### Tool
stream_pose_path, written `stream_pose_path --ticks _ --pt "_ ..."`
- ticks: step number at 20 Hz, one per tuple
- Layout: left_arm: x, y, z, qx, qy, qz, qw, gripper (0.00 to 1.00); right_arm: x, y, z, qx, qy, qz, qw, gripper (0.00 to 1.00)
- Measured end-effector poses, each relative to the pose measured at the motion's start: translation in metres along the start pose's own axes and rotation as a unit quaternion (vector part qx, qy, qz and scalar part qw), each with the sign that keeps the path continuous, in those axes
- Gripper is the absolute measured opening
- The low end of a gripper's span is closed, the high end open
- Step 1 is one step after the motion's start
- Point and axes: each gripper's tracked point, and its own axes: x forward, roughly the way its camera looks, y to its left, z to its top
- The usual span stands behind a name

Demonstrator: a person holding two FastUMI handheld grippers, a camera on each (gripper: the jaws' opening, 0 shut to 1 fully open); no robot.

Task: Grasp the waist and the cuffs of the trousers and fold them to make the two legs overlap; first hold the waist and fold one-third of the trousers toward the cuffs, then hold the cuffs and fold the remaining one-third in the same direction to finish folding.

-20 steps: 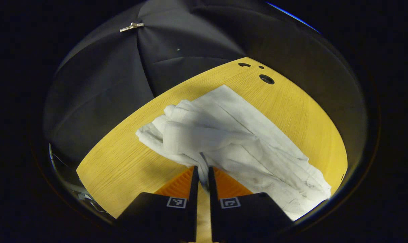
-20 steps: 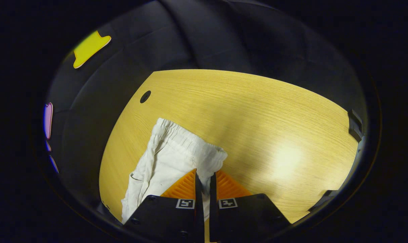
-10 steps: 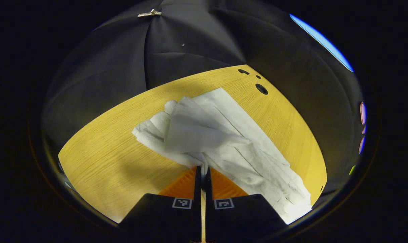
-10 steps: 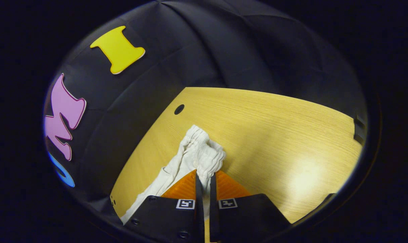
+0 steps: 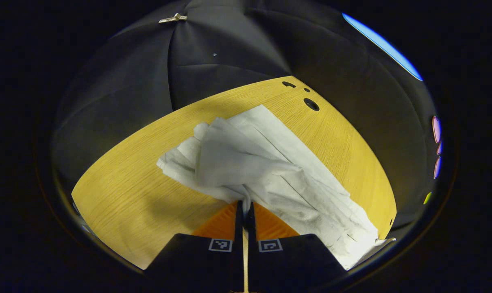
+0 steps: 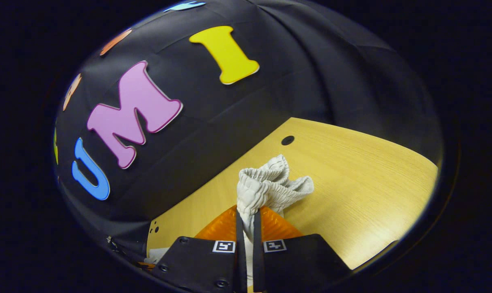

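Note:
White trousers [image 5: 270, 171] lie across the wooden table [image 5: 128, 191] in the left gripper view, their legs bunched and creased toward the far edge. My left gripper [image 5: 244, 204] is shut on a fold of the cloth near the cuffs. In the right gripper view the elastic waistband [image 6: 270, 185] is gathered into a lump and lifted off the table [image 6: 372, 195], with my right gripper [image 6: 246, 213] shut on it. The rest of the trousers is hidden below that gripper's body.
Round holes [image 5: 311, 104] sit in the table near its far corner, and one hole [image 6: 287, 140] lies beyond the waistband. The black cloth wall closes in behind the table on all sides. Bare wood spreads to the right of the waistband.
My right gripper has lifted and swung with the waistband, which went from flat on the table to a bunched lump. The left gripper closed tighter on the cloth and barely moved.

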Motion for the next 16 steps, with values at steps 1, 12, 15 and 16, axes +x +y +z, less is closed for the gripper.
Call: stream_pose_path --ticks 1,12,15,16 --pt "0.000 -0.001 0.001 -0.002 -0.004 -0.005 1.000 0.10 -0.002 0.012 -0.004 -0.011 0.002 0.013 1.000 0.11" --pt "0.000 0.000 0.000 0.023 -0.011 -0.032 0.999 0.09 -0.009 0.074 -0.068 -0.120 0.093 0.109 0.982 0.10" --pt "0.000 0.000 0.001 0.010 -0.012 -0.040 0.999 0.09 -0.011 0.073 -0.086 -0.147 0.128 0.115 0.974 0.10" --pt "0.000 0.000 0.000 0.007 -0.013 -0.043 0.999 0.10 -0.011 0.072 -0.089 -0.156 0.137 0.116 0.971 0.11"
